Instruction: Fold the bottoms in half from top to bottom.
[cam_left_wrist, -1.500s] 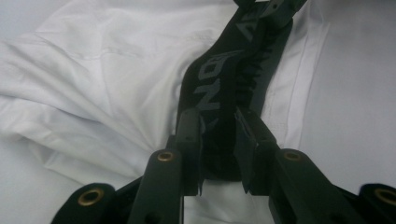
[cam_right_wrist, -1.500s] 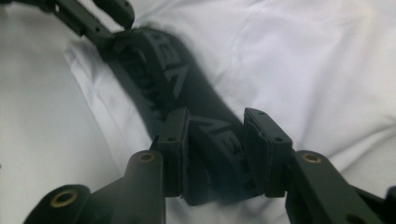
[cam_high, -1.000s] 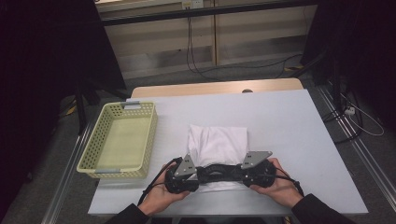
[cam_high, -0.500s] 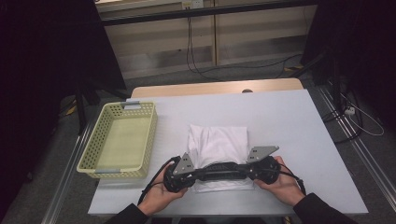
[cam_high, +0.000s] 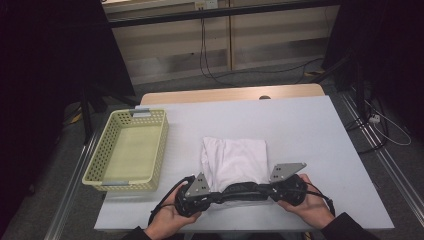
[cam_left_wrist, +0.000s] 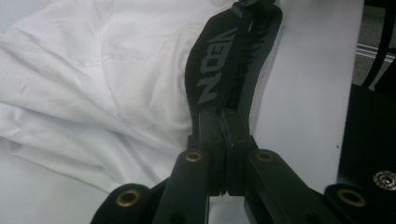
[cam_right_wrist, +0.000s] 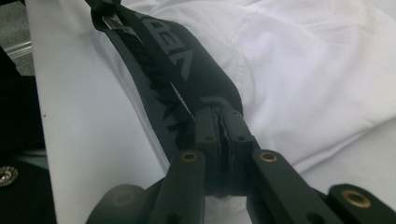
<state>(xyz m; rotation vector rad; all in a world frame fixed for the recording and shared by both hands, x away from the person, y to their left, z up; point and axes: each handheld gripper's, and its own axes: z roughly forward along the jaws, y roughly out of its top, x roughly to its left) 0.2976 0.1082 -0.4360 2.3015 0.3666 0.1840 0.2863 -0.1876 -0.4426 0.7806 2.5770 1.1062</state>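
Note:
A black elastic band (cam_high: 243, 190) with grey lettering stretches between my two grippers, just over the near edge of a folded white cloth (cam_high: 234, 159) on the table. My left gripper (cam_high: 217, 195) is shut on the band's left end. My right gripper (cam_high: 268, 190) is shut on its right end. In the left gripper view the jaws (cam_left_wrist: 223, 127) pinch the band (cam_left_wrist: 215, 70), with the cloth (cam_left_wrist: 93, 70) beside it. The right gripper view has its jaws (cam_right_wrist: 223, 127) clamped on the band (cam_right_wrist: 177, 60) next to the cloth (cam_right_wrist: 303, 60).
A yellow perforated basket (cam_high: 107, 162) stands empty at the table's left side. The pale table (cam_high: 300, 125) has open surface behind and to the right of the cloth. Cables trail from both grippers near the front edge.
My right gripper has moved to the right, drawing the black band out longer between the two grippers. The left gripper has stayed almost in place.

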